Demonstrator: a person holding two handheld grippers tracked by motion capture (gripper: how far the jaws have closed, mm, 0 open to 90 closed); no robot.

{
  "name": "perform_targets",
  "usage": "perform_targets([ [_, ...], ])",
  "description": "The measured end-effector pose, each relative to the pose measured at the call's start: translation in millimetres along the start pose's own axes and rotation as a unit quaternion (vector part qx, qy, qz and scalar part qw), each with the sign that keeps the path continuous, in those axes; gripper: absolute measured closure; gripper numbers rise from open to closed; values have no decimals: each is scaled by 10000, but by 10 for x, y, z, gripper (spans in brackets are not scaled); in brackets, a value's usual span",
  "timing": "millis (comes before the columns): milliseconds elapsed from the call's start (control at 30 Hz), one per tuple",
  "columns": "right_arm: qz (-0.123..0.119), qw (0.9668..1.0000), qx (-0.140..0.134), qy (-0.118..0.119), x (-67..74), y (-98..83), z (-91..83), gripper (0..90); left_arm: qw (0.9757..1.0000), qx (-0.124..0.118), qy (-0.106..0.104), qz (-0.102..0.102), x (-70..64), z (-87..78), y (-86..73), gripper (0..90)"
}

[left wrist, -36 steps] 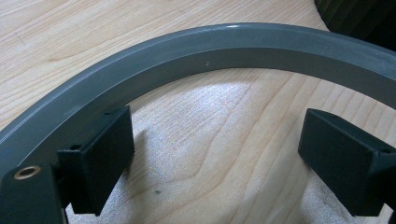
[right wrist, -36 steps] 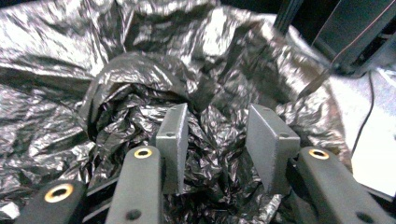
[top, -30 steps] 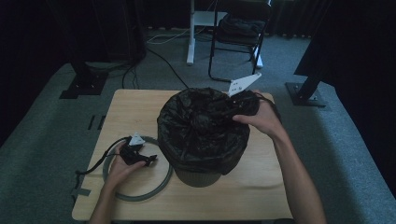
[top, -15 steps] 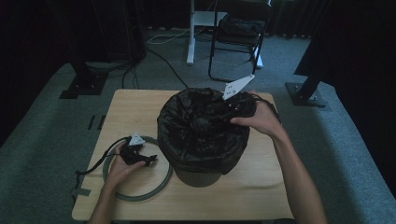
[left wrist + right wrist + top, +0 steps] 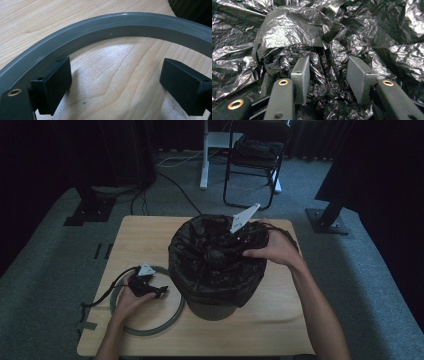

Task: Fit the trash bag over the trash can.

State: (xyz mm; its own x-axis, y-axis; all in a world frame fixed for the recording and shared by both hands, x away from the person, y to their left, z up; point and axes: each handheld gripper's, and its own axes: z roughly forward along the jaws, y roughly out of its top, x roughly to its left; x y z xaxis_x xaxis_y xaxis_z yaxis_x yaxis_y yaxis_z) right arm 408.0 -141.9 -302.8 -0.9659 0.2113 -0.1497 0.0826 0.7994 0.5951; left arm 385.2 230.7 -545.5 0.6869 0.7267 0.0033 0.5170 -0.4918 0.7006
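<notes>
A: Right gripper (image 5: 325, 75) has crept inward over the bin (image 5: 212, 307), jaws parted around bunched bag (image 5: 215, 260), maybe not pinching.
B: Left gripper (image 5: 115, 95) unmoved, gaping above the grey ring (image 5: 110, 27). Gathering isn't finished.

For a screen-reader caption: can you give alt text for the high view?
A bin lined with a black bag stands on a wooden table. The right tongs reach into the bag; the left tongs rest over a grey ring beside it.

Light wooden table (image 5: 150, 240) with 1 bag-lined bin (image 5: 215, 307) beside 1 grey ring (image 5: 150, 327).
</notes>
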Motion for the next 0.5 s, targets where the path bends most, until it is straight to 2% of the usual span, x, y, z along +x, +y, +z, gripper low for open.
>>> perform_targets([
  [133,-68,9998,188,37,6,-8,23,543,10000,0,0,1,0,0,0,108],
  [367,-79,9996,242,87,14,-7,26,543,10000,-2,0,-2,0,0,0,108],
  [500,-126,9998,159,30,24,-15,5,515,10000,1,1,1,0,0,0,108],
])
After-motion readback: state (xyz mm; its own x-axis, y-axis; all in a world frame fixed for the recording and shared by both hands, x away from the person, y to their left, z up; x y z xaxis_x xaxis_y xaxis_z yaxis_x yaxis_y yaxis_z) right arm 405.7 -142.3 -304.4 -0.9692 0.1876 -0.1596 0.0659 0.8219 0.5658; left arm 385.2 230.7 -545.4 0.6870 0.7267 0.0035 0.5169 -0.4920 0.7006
